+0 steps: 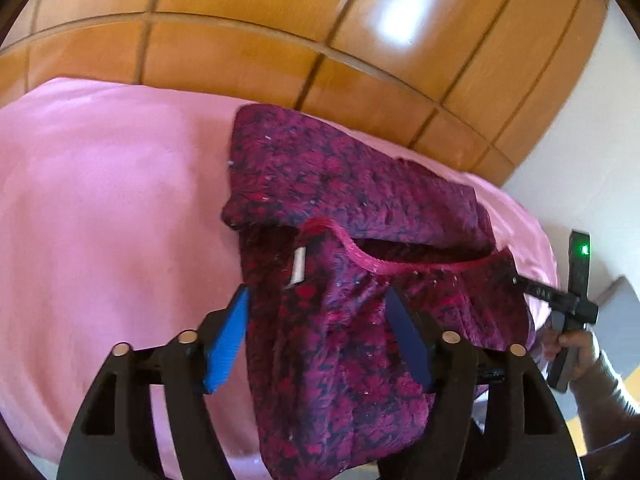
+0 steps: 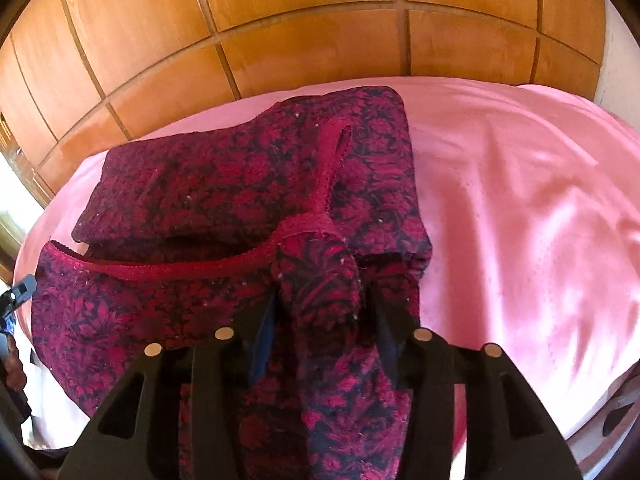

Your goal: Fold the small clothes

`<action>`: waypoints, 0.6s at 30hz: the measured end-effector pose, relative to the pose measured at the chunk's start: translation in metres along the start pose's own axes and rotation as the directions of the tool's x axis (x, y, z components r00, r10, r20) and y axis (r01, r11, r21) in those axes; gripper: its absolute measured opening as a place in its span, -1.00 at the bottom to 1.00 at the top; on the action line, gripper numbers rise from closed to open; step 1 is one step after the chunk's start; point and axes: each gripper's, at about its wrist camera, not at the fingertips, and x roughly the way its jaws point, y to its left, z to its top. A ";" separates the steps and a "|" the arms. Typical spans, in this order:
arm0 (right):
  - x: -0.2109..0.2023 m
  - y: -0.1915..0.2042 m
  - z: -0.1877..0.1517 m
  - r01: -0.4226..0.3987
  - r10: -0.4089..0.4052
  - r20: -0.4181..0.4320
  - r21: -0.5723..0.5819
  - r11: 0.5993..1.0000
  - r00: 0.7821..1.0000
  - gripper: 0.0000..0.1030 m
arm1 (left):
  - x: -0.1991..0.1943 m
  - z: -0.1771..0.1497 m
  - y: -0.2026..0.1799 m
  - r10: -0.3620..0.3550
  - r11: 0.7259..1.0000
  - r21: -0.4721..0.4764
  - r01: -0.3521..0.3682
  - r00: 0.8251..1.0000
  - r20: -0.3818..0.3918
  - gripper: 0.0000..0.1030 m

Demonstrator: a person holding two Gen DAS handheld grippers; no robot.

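Maroon floral garment (image 1: 360,272) lies on the pink bed (image 1: 100,220), partly folded, top layer doubled back toward 12 o'clock and the wooden wardrobe (image 1: 260,52). No containers in sight. Its red-trimmed neckline (image 2: 192,268) runs roughly 9 to 3 o'clock; the long axis runs 6 to 12. My left gripper (image 1: 320,332): jaws partly open, straddling the near cloth, pads not pressing. My right gripper (image 2: 324,336): jaws partly open around a bunched fold; grip unclear.

Garment (image 2: 248,184) on bed (image 2: 520,208) — wardrobe (image 2: 280,20) behind
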 end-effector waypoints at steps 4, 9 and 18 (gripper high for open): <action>0.002 0.004 -0.002 0.003 -0.003 -0.007 0.003 1.000 1.000 -0.15 | 0.017 -0.001 -0.006 0.022 0.999 0.037 -0.020 0.998 -0.050 -0.59; -0.016 0.011 -0.006 -0.003 0.003 0.002 -0.042 0.999 1.000 -0.60 | -0.001 -0.007 -0.008 0.043 0.998 0.048 -0.044 0.999 0.015 -0.71; -0.069 0.028 -0.010 -0.041 0.048 0.091 -0.077 0.996 0.995 -0.64 | -0.041 -0.016 -0.031 0.049 0.992 0.112 -0.062 0.991 0.121 -0.71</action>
